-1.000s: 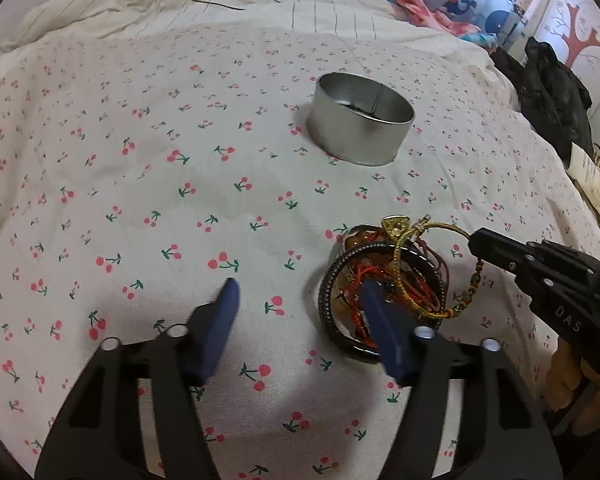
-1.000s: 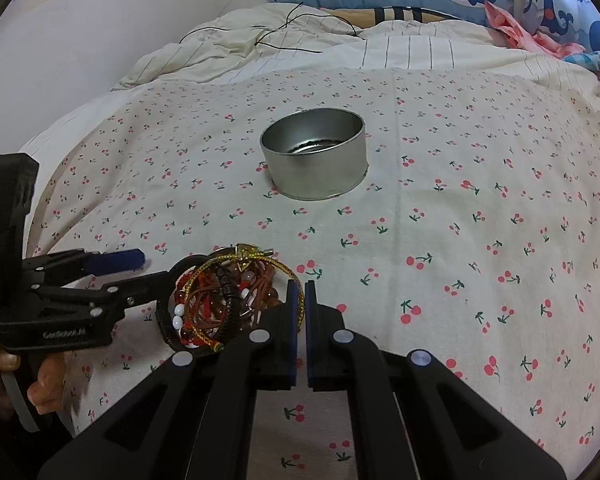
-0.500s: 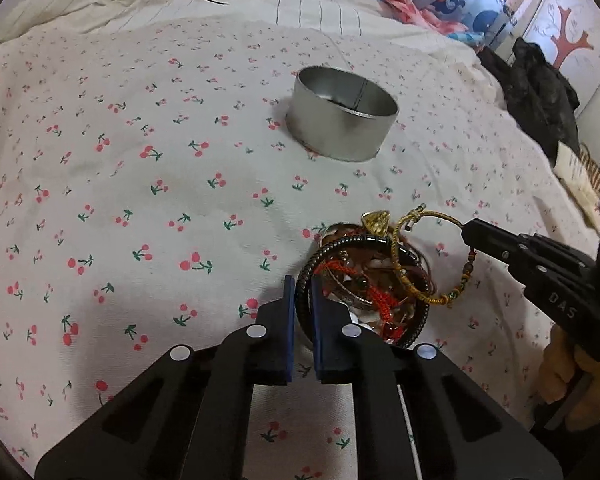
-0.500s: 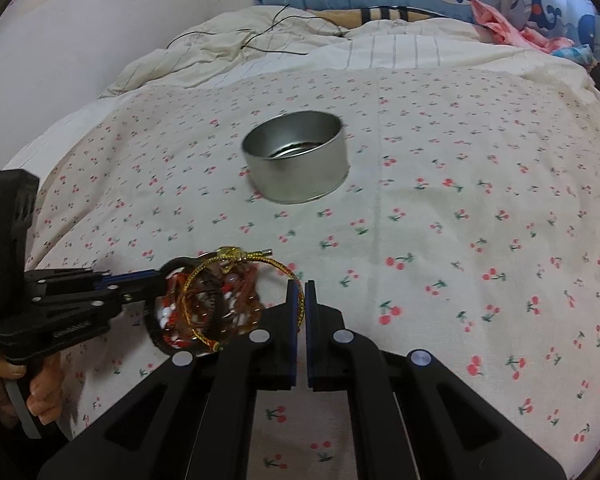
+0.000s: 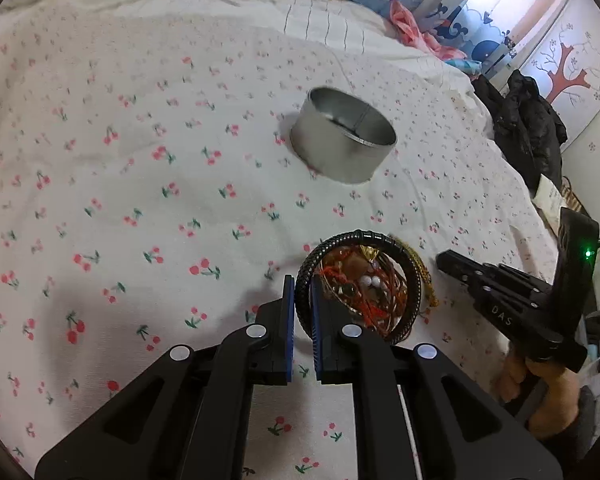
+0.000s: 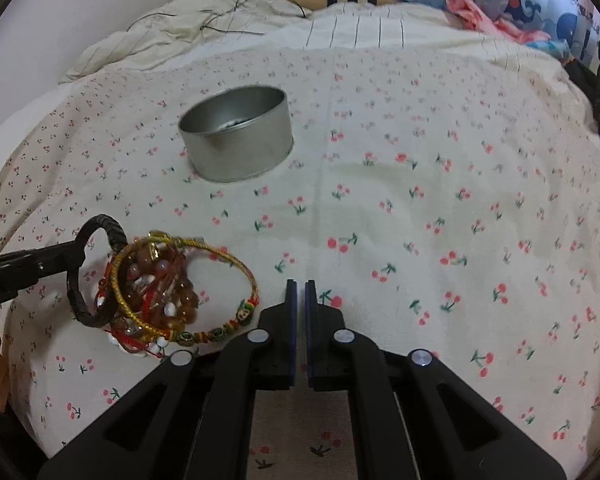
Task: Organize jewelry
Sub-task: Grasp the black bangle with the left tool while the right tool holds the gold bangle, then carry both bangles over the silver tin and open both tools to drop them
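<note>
Separation is the step in hand: the left gripper (image 5: 301, 300) is clamped on the black braided bangle (image 5: 350, 240), its blue pads pressing the near rim of the ring, and it appears to be tilting that bangle up off the tangle of bracelets (image 6: 160, 292) on the cherry-print sheet (image 6: 420, 200). The right gripper (image 6: 300, 292) stands just beside the pile with nothing between its jaws; they have just been opening, and the gap looks narrow. The gold bangle (image 6: 224, 256) lies free at the pile's near side. The tin (image 6: 236, 132) sits well apart, farther up the bed.

Next, I judge, the black bangle must come clear of the red cords and beads without dragging them, then go to the tin; the right gripper could hold the pile down.

Whether the cords are looped through the black bangle is hard to tell. The tin's contents are only a dark smudge. Only parts of the person's hands show at the frame edges.
</note>
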Action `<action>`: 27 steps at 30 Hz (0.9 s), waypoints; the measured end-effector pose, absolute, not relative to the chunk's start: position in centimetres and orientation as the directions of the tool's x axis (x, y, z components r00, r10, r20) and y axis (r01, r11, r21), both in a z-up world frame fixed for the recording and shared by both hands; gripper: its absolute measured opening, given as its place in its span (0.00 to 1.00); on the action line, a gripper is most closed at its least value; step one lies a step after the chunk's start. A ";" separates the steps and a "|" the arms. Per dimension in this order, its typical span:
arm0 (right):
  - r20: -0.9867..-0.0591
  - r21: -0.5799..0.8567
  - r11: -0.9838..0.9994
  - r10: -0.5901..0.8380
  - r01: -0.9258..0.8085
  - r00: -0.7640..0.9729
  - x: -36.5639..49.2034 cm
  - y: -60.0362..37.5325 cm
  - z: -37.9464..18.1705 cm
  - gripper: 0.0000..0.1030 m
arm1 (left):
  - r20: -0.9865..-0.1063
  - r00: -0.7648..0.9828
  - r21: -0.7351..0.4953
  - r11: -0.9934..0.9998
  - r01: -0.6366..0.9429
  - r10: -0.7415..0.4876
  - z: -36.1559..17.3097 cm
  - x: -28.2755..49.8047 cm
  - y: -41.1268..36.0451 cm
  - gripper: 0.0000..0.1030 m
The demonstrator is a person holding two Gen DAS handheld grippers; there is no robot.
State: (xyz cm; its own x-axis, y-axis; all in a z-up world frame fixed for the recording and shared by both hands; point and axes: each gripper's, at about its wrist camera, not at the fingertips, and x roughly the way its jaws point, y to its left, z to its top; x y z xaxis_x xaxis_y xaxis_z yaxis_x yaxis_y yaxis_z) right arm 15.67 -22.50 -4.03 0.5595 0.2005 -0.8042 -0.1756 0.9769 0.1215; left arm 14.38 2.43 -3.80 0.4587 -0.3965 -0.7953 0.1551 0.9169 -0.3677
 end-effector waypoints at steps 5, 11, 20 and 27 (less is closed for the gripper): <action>-0.778 0.173 0.962 0.265 -0.210 0.570 15.4 -21.9 -3.7 0.68 | -0.842 0.421 -0.312 0.941 0.131 -0.338 -4.9 14.6 2.1 0.07; -0.819 0.005 0.966 0.152 -0.258 0.554 15.8 -19.2 -5.4 0.52 | -0.855 0.409 -0.292 0.948 0.127 -0.319 -5.6 14.7 1.7 0.07; -0.768 0.056 0.966 0.202 -0.251 0.608 14.9 -20.5 -3.6 0.09 | -0.797 0.490 -0.317 0.935 0.159 -0.354 -3.5 14.0 2.3 0.06; -0.745 0.103 0.982 0.181 -0.157 0.642 15.5 -22.9 -2.9 0.09 | -0.780 0.516 -0.326 0.934 0.146 -0.353 -2.9 14.4 2.9 0.06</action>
